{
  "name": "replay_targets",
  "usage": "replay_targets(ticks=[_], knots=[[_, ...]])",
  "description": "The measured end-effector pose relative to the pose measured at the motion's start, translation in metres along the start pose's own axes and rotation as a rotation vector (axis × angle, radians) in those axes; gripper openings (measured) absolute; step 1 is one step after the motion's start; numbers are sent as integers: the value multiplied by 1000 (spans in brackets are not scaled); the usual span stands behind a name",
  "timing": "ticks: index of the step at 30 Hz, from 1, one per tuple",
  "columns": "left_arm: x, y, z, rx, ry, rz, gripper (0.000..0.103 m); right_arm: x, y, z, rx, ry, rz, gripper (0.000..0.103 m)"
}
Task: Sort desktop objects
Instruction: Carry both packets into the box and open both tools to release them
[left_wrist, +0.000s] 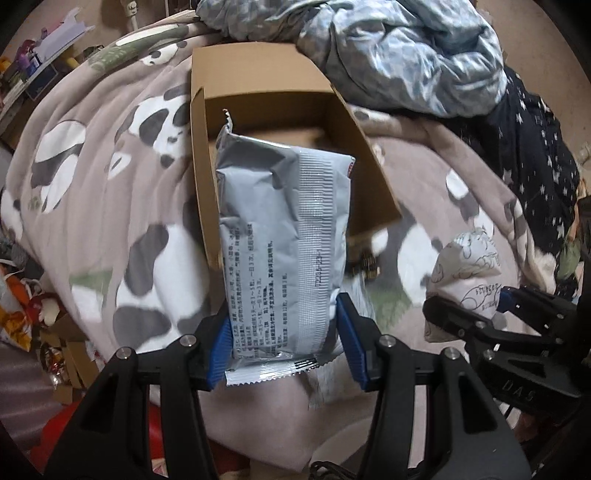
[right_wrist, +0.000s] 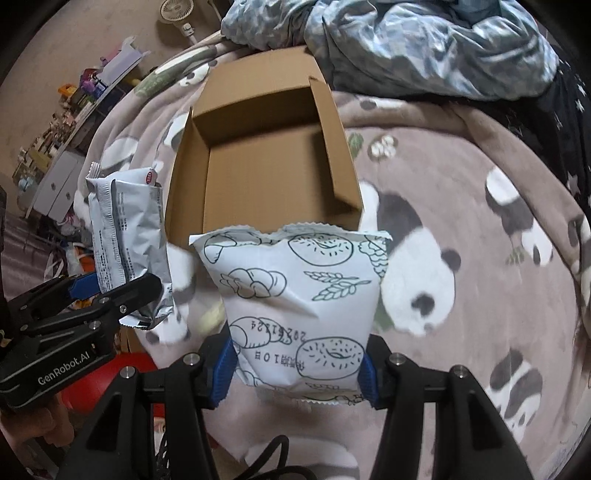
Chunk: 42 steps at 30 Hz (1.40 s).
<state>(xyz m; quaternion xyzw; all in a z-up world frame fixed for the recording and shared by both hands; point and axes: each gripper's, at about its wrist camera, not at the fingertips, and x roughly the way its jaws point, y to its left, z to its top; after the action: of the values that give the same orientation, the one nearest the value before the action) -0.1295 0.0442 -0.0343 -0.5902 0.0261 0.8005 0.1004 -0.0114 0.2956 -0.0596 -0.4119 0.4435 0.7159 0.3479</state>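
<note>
The left gripper (left_wrist: 284, 343) is clamped on a silver-grey snack packet (left_wrist: 284, 236), its blue pads (left_wrist: 218, 354) pressing the packet's near end from both sides. The packet is lifted off the bedding and reaches out over the near-left part of an open cardboard box (left_wrist: 273, 74) — not resting inside it. The right gripper (right_wrist: 297, 373) grips a white bread bag (right_wrist: 299, 295) printed with line drawings of bagels and wheat, pinched at its near end between blue pads (right_wrist: 223, 369). That bag hangs just near of the box's front wall, its far edge reaching the rim. The box sits on a panda-print blanket (right_wrist: 461, 295), and its inside looks bare from the right wrist view. A crumpled blue-grey quilt (right_wrist: 406, 40) lies at the far side, touching the box's far flap.
</note>
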Motion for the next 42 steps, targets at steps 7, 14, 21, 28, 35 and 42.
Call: replay_targets(ticks=[7, 14, 21, 28, 35, 42], knots=[[25, 18, 54, 16, -6, -24, 50, 22, 10, 61, 5, -35, 17, 56], [50, 24, 93, 59, -15, -33, 50, 51, 16, 109, -7, -51, 24, 56], [75, 29, 131, 107, -28, -42, 50, 79, 11, 149, -33, -59, 17, 56], [103, 38, 157, 118, -36, -18, 50, 104, 3, 177, -16, -72, 32, 56], [120, 43, 162, 108, -41, -37, 49, 118, 2, 187, -12, -88, 42, 56], [122, 42, 159, 80, -63, -47, 50, 117, -3, 182, 16, -129, 47, 60]])
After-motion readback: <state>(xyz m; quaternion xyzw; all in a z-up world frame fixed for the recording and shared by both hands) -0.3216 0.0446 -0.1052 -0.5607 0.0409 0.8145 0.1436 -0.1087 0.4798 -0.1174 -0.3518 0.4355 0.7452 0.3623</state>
